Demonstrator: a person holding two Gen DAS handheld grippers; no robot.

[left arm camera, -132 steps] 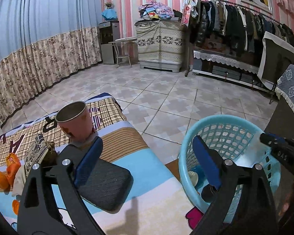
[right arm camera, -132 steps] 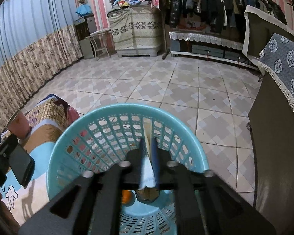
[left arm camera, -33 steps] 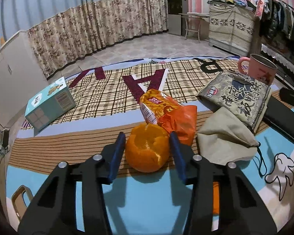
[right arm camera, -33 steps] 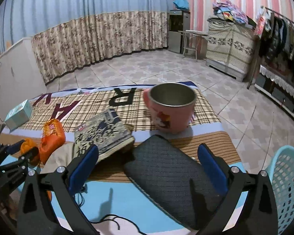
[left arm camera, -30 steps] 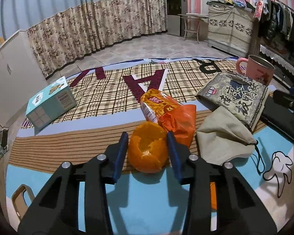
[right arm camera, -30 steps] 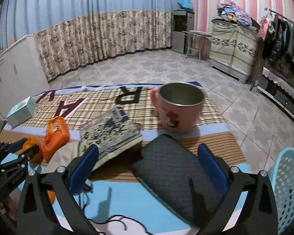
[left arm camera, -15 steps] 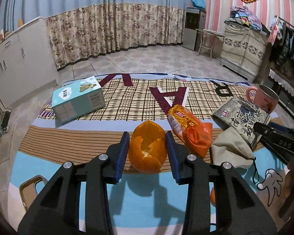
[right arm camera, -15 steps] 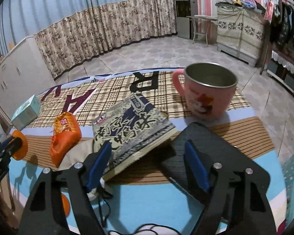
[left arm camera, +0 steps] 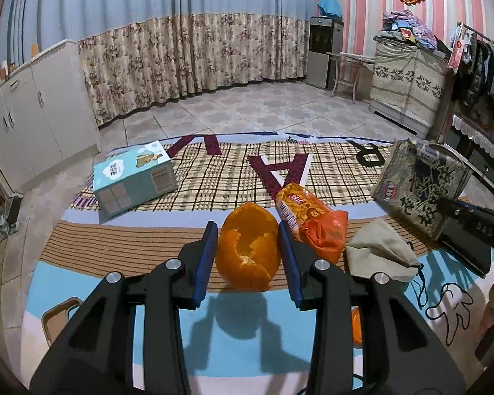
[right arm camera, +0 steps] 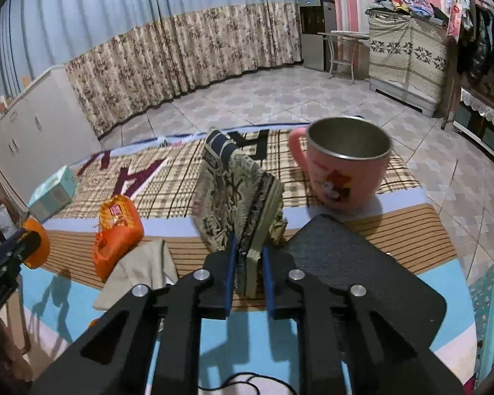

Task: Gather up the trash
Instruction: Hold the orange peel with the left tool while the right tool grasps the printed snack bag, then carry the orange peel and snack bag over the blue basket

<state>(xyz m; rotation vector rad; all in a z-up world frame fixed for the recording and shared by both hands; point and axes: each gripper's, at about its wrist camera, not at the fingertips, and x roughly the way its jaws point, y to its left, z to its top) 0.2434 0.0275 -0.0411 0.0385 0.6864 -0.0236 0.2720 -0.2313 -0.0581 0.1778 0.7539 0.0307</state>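
On the patterned table cloth (left arm camera: 125, 253) we find our left gripper (left arm camera: 247, 256) clamping the orange peel (left arm camera: 247, 250) at frame centre, our right gripper (right arm camera: 248, 273) pinching the upended wrapper (right arm camera: 237, 191), basket (right arm camera: 492, 312) at right edge, nearer the right.

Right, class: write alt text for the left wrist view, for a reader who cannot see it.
The left tool is shut on an orange peel above a patterned mat. Beside it lie an orange snack bag, a beige mask and a blue box.
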